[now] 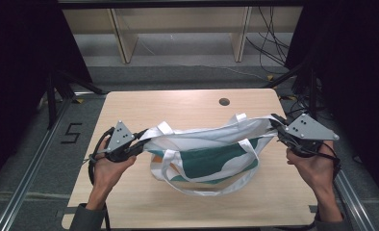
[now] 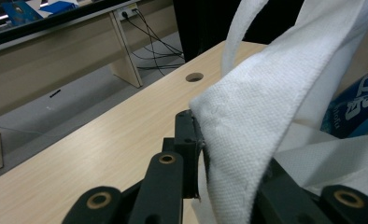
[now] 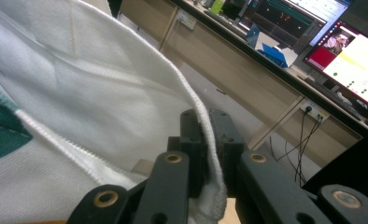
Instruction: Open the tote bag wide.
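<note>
White woven-fabric tote bag with green panels [image 1: 204, 159] hangs stretched between both grippers over the middle of the light wooden table [image 1: 178, 106], its lower part and looped white straps [image 1: 211, 190] resting on the tabletop. Risk, as judged: each hold takes only a thin margin of the rim, so if the hands pull further apart toward 9 and 3 o'clock the cloth could slide out of one pair of jaws and the mouth would collapse; a slack strap at 6 o'clock could also fold under the bag if it is lowered. Left gripper [image 1: 140, 139], at 9 o'clock of the bag: jaws nearly closed, pinching the white hem [image 2: 238, 140], seen close in the left gripper view. Right gripper [image 1: 275, 122], at 3 o'clock: jaws likewise almost together, the stitched bag edge [image 3: 205, 135] clamped between them. Round cable hole [image 1: 224, 101] at 12 o'clock, well apart.
</note>
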Motion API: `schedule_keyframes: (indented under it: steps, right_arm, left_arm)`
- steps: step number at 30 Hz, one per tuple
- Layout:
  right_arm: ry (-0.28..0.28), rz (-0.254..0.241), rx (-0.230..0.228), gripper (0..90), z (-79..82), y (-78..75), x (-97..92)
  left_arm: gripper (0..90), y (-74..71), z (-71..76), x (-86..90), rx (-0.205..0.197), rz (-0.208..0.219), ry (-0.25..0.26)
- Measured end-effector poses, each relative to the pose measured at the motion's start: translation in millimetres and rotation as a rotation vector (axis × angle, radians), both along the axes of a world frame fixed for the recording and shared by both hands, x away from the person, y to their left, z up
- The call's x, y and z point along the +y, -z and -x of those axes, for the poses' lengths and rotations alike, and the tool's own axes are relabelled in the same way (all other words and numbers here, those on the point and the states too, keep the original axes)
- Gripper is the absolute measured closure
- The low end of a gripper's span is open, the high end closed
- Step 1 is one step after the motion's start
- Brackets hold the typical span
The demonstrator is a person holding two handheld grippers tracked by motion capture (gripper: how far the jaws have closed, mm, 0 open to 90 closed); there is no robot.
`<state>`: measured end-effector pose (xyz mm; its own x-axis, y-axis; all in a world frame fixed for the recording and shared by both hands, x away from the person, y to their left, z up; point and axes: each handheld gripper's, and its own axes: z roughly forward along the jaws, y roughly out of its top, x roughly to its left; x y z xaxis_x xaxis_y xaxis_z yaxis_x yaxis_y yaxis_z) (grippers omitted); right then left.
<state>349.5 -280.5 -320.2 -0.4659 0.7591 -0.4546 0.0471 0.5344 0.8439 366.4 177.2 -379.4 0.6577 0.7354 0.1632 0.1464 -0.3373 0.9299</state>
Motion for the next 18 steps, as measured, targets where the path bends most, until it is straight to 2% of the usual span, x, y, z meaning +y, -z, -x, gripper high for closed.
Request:
schedule_keyframes:
  steps: [3, 6, 7, 9, 11, 13, 14, 15, 16, 17, 18]
  right_arm:
    - [-0.001, -0.012, 0.009, 85.1, -0.3, 1.0, -0.3]
    - [0.005, -0.029, 0.01, 84.8, -1.4, 0.6, 0.1]
    - [-0.007, -0.059, 0.022, 84.7, -3.2, -1.6, -0.7]
    - [-0.014, -0.063, 0.018, 84.7, -7.1, -4.1, 0.2]
    - [0.004, -0.053, 0.007, 84.9, -15.1, -4.5, 4.6]
    - [0.039, -0.046, 0.009, 85.0, -31.7, -1.2, 7.7]
    - [0.047, -0.045, 0.019, 85.0, -39.3, 2.2, 7.8]
    - [0.047, -0.045, 0.019, 85.0, -39.3, 2.2, 7.8]
    - [0.054, -0.06, 0.028, 84.9, -47.5, 8.0, 6.4]
    - [0.054, -0.06, 0.028, 84.9, -47.5, 8.0, 6.4]
    - [0.057, -0.064, 0.04, 84.8, -51.0, 11.1, 5.6]
  left_arm:
    - [81.3, 1.7, -0.8, 0.0, 0.012, 0.008, -0.002]
    - [82.0, 0.5, -2.6, 0.5, 0.027, 0.044, -0.009]
    - [82.1, 0.0, -2.7, 0.5, 0.028, 0.046, -0.012]
    - [82.1, -1.8, -4.3, 0.4, 0.018, 0.039, -0.023]
    - [82.2, -3.4, -10.2, 0.3, 0.006, 0.036, -0.042]
    - [82.2, 4.3, -29.2, -0.8, 0.02, 0.057, -0.063]
    - [82.2, 9.0, -38.2, -1.4, 0.014, 0.069, -0.046]
    - [82.4, 9.0, -38.2, -1.4, 0.014, 0.069, -0.046]
    - [82.3, 12.8, -42.7, -2.0, 0.029, 0.073, -0.048]
    - [82.3, 18.8, -48.5, -3.3, 0.044, 0.086, -0.042]
    - [81.7, 26.1, -53.4, -5.0, 0.078, 0.095, -0.038]
